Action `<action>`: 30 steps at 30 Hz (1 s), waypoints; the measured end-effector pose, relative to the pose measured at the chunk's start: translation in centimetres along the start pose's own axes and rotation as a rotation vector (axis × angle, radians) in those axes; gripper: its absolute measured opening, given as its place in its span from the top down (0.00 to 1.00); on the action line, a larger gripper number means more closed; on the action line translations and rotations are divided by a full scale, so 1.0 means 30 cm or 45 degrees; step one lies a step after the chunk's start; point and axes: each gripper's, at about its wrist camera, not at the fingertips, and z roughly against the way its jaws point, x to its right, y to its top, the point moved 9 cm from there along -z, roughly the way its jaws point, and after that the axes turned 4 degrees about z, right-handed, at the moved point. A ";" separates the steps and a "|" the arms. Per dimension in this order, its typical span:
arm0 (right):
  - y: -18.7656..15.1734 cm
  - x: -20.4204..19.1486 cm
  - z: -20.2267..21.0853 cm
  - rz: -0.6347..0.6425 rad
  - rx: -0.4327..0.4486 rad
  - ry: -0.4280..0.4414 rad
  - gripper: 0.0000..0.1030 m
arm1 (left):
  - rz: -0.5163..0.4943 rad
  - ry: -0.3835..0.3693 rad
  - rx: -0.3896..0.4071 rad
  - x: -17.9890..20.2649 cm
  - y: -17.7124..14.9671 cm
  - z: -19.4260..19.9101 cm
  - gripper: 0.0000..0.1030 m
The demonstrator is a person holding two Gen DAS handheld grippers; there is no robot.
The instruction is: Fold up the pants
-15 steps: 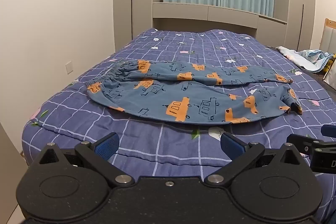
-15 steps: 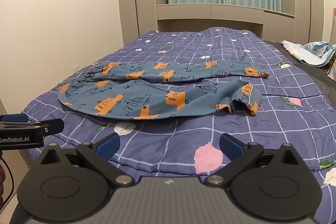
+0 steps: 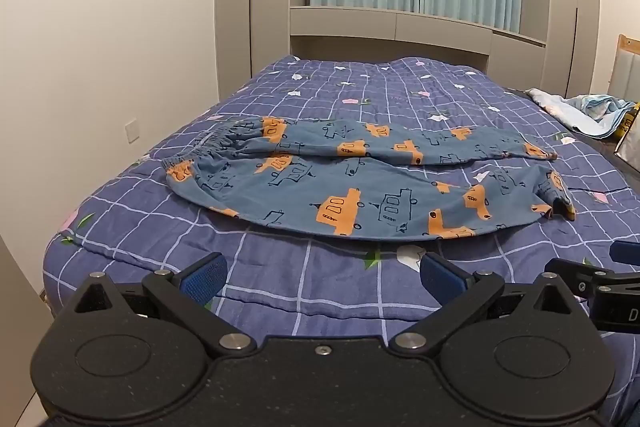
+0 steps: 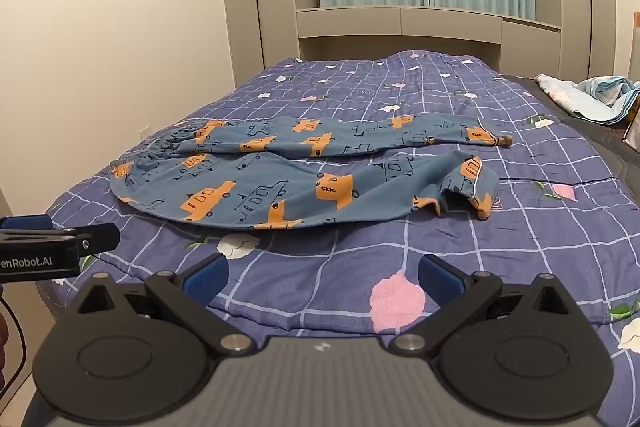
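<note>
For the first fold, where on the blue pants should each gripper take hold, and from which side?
Probably the near leg of the pants: the left gripper at the near end of the gathered waistband, the right gripper at the curled cuff, both coming from the near bed edge. The legs lie side by side, so lifting this leg over the far one halves them. Both grippers are open.

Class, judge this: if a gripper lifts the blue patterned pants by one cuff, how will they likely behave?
The pants would probably drape limply: they lie flat and rumpled on the quilt. Likely light; the fabric looks thin. The curled near cuff suggests folds won't hold crisply.
</note>
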 end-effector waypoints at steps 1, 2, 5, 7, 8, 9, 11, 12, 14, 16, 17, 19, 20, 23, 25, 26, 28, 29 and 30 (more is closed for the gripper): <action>0.000 0.001 0.001 0.000 -0.001 0.000 0.00 | -0.001 0.001 0.000 0.000 0.000 0.000 0.01; 0.000 0.002 0.001 -0.001 -0.001 0.000 0.00 | -0.001 0.002 -0.001 0.000 0.000 0.000 0.01; -0.001 -0.007 -0.008 -0.002 -0.001 0.000 0.00 | -0.001 0.002 0.000 -0.001 0.000 0.000 0.01; -0.001 -0.009 -0.011 -0.001 -0.001 0.001 0.00 | -0.001 0.004 0.000 -0.001 0.000 0.000 0.01; -0.002 -0.008 -0.010 -0.002 -0.002 0.002 0.00 | -0.001 0.006 0.001 0.001 0.003 -0.001 0.01; -0.002 -0.008 -0.008 -0.002 -0.005 0.002 0.00 | -0.003 0.006 0.001 0.008 0.012 -0.005 0.01; -0.005 -0.007 -0.012 -0.002 -0.012 0.002 0.00 | 0.000 0.005 -0.001 0.014 0.006 0.005 0.01; -0.007 -0.005 -0.011 -0.003 -0.014 0.002 0.00 | 0.001 0.004 -0.002 0.018 0.005 0.002 0.01; -0.009 -0.007 -0.015 -0.003 -0.015 0.002 0.00 | -0.001 0.005 -0.001 0.015 0.002 0.001 0.01; -0.008 -0.002 -0.012 -0.007 -0.017 0.003 0.00 | -0.001 0.005 -0.003 0.010 0.002 0.005 0.01; -0.008 -0.003 -0.012 -0.007 -0.018 0.003 0.00 | 0.000 0.005 -0.004 0.008 0.002 0.007 0.01; -0.010 -0.003 -0.013 -0.007 -0.018 0.003 0.00 | 0.000 0.005 -0.004 0.007 0.000 0.006 0.01; -0.011 -0.003 -0.013 -0.007 -0.019 0.003 0.00 | 0.000 0.006 -0.004 0.007 0.000 0.006 0.01; -0.012 -0.004 -0.014 -0.009 -0.019 0.005 0.00 | -0.001 0.005 -0.005 0.008 0.000 0.006 0.01; -0.011 -0.003 -0.014 -0.009 -0.020 0.004 0.00 | -0.001 0.006 -0.005 0.007 0.000 0.005 0.01; -0.011 -0.003 -0.014 -0.009 -0.020 0.004 0.00 | -0.001 0.006 -0.005 0.007 0.000 0.005 0.01; -0.010 -0.002 -0.014 -0.009 -0.020 0.004 0.00 | -0.001 0.007 -0.005 0.007 -0.001 0.005 0.01; -0.011 -0.003 -0.015 -0.010 -0.021 0.004 0.00 | -0.001 0.007 -0.005 0.007 -0.001 0.005 0.01; -0.012 -0.003 -0.014 -0.011 -0.022 0.004 0.00 | -0.001 0.008 -0.006 0.002 -0.005 -0.005 0.01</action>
